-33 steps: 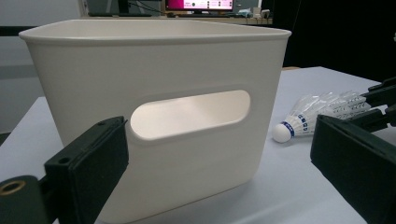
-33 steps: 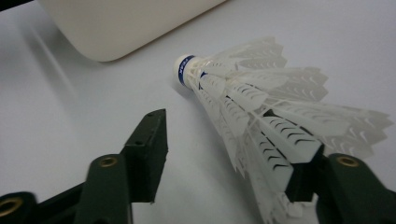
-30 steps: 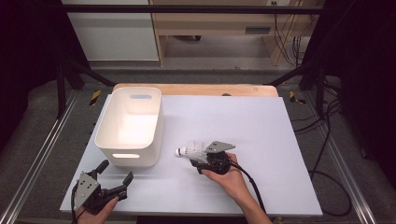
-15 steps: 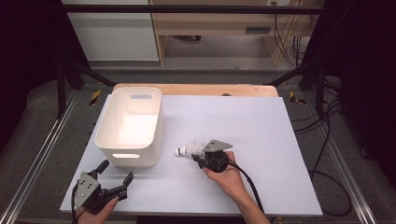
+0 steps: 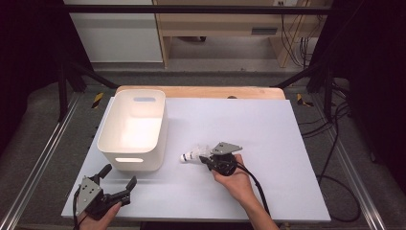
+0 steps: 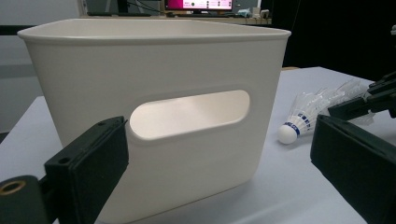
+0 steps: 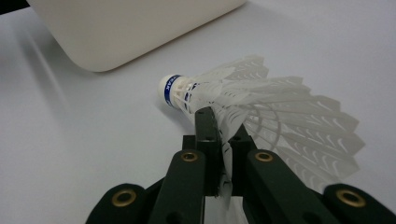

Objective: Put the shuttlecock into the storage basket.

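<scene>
Lighting's pretty uneven: the white table [image 5: 268,143] is bright from overhead while everything around it drops to near black. The white bin [image 5: 132,129] glows inside, almost blown out. Soft shadows only. Left gripper view has blurry jaws up close; the shuttlecock [image 7: 261,107] looks sharp-ish, maybe slightly soft at the feather tips.
</scene>
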Motion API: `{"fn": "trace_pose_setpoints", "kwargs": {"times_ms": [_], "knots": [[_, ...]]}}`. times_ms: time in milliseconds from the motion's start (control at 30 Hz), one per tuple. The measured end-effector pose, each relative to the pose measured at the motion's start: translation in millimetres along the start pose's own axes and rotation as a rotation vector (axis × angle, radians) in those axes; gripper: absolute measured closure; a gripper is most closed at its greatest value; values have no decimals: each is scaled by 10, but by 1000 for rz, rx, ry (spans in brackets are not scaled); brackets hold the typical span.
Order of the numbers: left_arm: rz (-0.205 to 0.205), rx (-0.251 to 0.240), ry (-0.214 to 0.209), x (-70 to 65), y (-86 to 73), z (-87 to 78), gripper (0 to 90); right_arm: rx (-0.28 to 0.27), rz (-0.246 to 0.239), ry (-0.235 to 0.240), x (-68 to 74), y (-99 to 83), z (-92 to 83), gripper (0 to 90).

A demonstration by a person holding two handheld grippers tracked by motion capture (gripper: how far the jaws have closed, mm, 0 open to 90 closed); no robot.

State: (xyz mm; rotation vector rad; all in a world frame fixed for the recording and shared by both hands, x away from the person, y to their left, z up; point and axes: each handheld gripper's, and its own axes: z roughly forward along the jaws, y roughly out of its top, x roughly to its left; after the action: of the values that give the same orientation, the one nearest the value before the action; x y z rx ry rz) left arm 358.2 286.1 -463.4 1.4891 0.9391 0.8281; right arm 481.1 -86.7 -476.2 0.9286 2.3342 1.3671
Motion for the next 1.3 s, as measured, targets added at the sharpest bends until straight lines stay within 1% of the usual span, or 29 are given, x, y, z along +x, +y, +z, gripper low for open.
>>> {"fn": "trace_pose_setpoints", "kwargs": {"times_ms": [267,300,333,500,533,567,700,800,833,867,933,1000,1167,1300], "knots": [[1,-7,-2,3,3,-7,43,-13,5,18,1,89,-135,885],[0,-9,-2,6,3,-10,43,-19,-2,19,6,143,-183,886],[-2,-10,-3,8,3,-12,43,-19,-2,19,6,143,-183,886],[-15,-35,-20,0,19,-17,39,-46,-16,24,6,310,-269,885],[-7,-41,-34,-13,25,-15,38,-53,-17,28,-2,375,-284,886],[-7,-41,-34,-13,25,-15,38,-53,-17,28,-2,375,-284,886],[4,-46,-53,-36,29,26,37,-64,-14,37,-21,505,-303,886],[3,-48,-68,-58,31,59,37,-70,-11,36,-39,611,-316,885],[6,-47,-71,-67,32,67,37,-78,-12,34,-57,680,-331,886],[11,-46,-74,-75,34,71,37,-78,-12,34,-57,680,-331,886],[16,-44,-78,-90,34,73,38,-84,-12,35,-76,748,-349,886],[21,-41,-75,-89,27,68,38,-87,-14,33,-92,812,-365,886],[9,-42,-68,-66,20,53,39,-95,-29,28,-112,995,-412,886],[10,-43,-59,-50,18,39,39,-111,-41,27,-107,1152,-424,886]]}}
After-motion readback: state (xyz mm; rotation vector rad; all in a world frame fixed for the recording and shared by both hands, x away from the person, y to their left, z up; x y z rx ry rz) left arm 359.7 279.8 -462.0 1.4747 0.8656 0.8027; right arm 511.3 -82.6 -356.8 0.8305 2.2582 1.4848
